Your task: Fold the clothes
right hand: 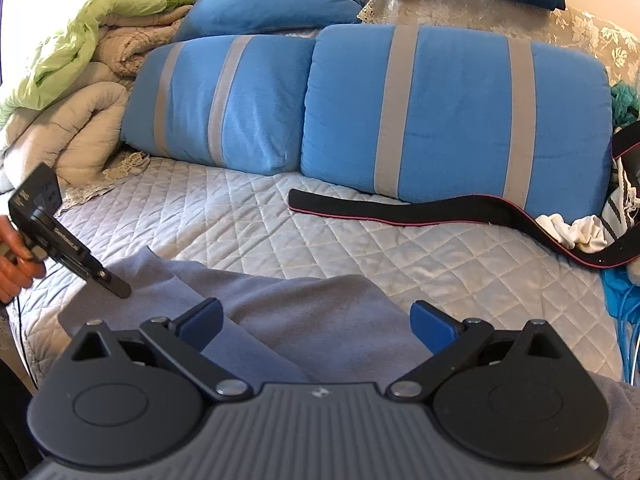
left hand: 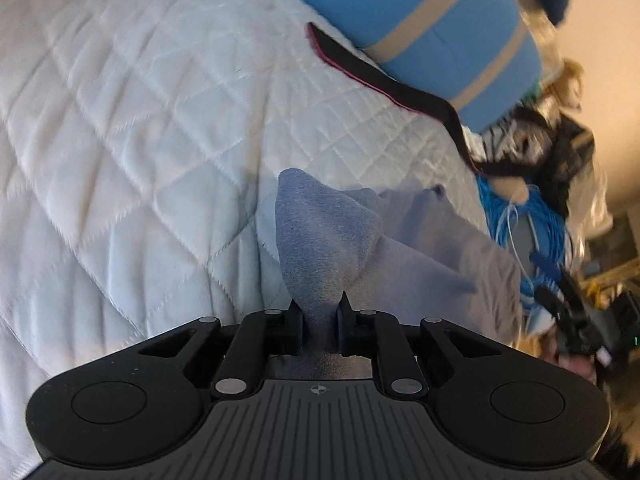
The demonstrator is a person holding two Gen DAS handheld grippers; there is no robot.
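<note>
Left gripper (left hand: 320,308): pressed together on a bunched fold of the grey cloth (left hand: 328,236), fold standing up from between the fingers as a rounded peak. Same gripper in the right wrist view (right hand: 120,290): at the frame's left edge, held by a hand (right hand: 14,256), tip down on the cloth's near-left corner.

Right gripper (right hand: 316,324): spread wide, blue pads (right hand: 434,322) apart, nothing pinched; cloth lying below and between the fingers, contact not discernible.

Grey cloth (right hand: 280,320): spread flat on the near part of the quilt (right hand: 360,236), one edge raised by the left gripper, the rest trailing off toward the right gripper.

Black strap (right hand: 400,208): laid along the quilt beyond the cloth, apart from it, running beside the foot of the striped pillows (right hand: 452,112).

Bundled blankets (right hand: 80,80): heaped at far left, against the left pillow.

Blue cord tangle (left hand: 516,216): off the quilt's edge, just beside the cloth in the left wrist view.
</note>
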